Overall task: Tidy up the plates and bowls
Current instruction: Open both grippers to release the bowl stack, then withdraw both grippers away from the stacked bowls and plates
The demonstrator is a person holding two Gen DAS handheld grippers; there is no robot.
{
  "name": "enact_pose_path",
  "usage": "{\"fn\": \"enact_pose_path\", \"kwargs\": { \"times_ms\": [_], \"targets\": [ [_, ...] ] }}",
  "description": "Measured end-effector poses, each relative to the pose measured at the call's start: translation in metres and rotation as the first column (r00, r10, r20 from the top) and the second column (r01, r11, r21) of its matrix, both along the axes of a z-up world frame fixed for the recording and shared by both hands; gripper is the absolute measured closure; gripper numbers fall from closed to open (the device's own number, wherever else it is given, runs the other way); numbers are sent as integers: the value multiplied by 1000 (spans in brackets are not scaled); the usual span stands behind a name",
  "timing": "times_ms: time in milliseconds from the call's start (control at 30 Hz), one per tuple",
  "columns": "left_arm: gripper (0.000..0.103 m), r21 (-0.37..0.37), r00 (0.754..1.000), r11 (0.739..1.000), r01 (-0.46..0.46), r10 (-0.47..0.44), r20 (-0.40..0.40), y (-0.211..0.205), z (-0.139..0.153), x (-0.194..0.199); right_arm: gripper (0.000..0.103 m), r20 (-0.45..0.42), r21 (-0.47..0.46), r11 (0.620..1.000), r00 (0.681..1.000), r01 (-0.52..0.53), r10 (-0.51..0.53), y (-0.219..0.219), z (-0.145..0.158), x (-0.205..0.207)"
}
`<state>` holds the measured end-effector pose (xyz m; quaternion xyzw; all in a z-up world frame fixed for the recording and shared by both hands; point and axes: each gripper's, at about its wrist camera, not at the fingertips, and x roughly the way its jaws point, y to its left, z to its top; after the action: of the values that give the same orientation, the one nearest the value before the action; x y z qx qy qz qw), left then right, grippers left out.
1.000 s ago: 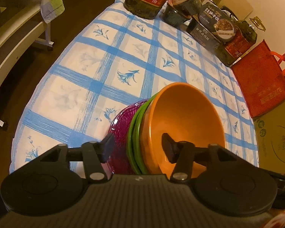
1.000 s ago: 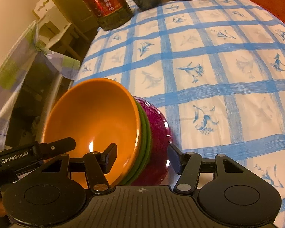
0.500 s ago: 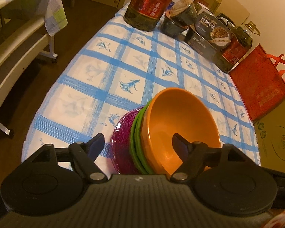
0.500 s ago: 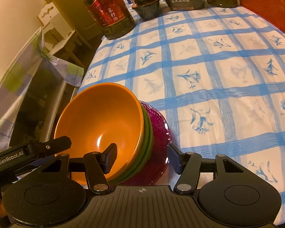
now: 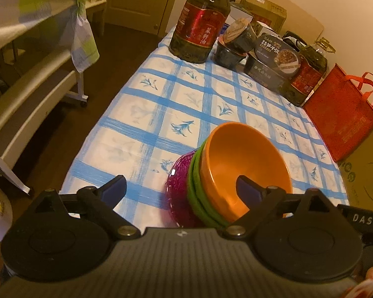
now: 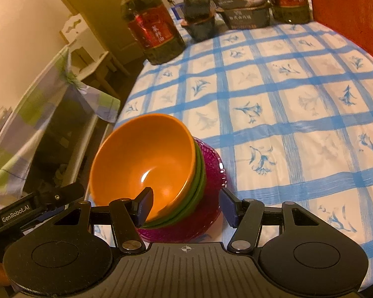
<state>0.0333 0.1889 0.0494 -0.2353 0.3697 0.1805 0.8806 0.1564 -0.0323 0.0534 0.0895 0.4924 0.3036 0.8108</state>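
An orange bowl (image 5: 243, 159) sits nested in a green bowl (image 5: 195, 188) on a magenta plate (image 5: 177, 186), stacked near the table's front edge. The same orange bowl (image 6: 144, 159), green bowl (image 6: 199, 181) and magenta plate (image 6: 211, 173) show in the right wrist view. My left gripper (image 5: 181, 186) is open wide, above and behind the stack, touching nothing. My right gripper (image 6: 186, 203) is open, its fingers straddling the stack's near rim without gripping it.
The table has a blue-checked cloth (image 5: 161, 104). At its far end stand a large oil bottle (image 5: 199, 24), dark food tubs (image 5: 268, 59) and a second bottle (image 5: 308, 74). A red bag (image 5: 340, 114) and a cardboard box (image 5: 368, 173) stand at the right. A shelf unit (image 5: 24, 94) stands left.
My left gripper has opened wide and pulled up and back from the stack. My right gripper has drawn back too. The stack stays on the table.
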Motion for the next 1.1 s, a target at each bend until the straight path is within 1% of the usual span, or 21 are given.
{"fn": "enact_pose_path", "kwargs": {
  "times_ms": [167,300,333,400,433,467,567,667,733,900,1033,1100],
  "targets": [
    [4,48,1000,999,-6,4,30,-11,4,-19,44,41,-2,1000,999,0,0,-8,5,-13],
    [4,63,999,998,-4,2,36,-17,4,-30,44,70,-16,1000,997,-19,20,-13,4,-26],
    [3,74,999,997,-3,1,34,-19,3,-33,43,79,-21,1000,997,-23,25,-13,3,-29],
    [1,97,1000,995,0,-2,24,-25,2,-39,35,105,-36,999,994,-29,32,-15,1,-36],
    [0,105,1000,994,1,-3,18,-27,1,-42,28,122,-42,999,992,-28,33,-16,1,-40],
    [0,106,1000,994,4,-6,17,-29,0,-45,26,137,-46,999,990,-29,35,-18,0,-44],
    [0,105,1000,994,17,-19,13,-34,-2,-53,25,171,-51,998,984,-47,55,-24,-3,-54],
    [0,118,999,993,29,-32,23,-41,-2,-61,24,237,-72,994,967,-81,96,-28,-7,-67],
    [0,130,999,991,40,-43,24,-46,-4,-66,24,266,-93,992,958,-85,107,-30,-10,-76],
    [1,136,998,989,59,-63,26,-53,-13,-76,24,254,-101,992,962,-77,101,-38,-20,-87],
    [1,184,997,980,71,-77,27,-63,-18,-85,24,227,-120,991,970,-65,91,-44,-27,-93],
    [1,208,996,974,87,-92,15,-69,-22,-87,24,222,-133,990,971,-56,84,-46,-30,-97]
  ]
}}
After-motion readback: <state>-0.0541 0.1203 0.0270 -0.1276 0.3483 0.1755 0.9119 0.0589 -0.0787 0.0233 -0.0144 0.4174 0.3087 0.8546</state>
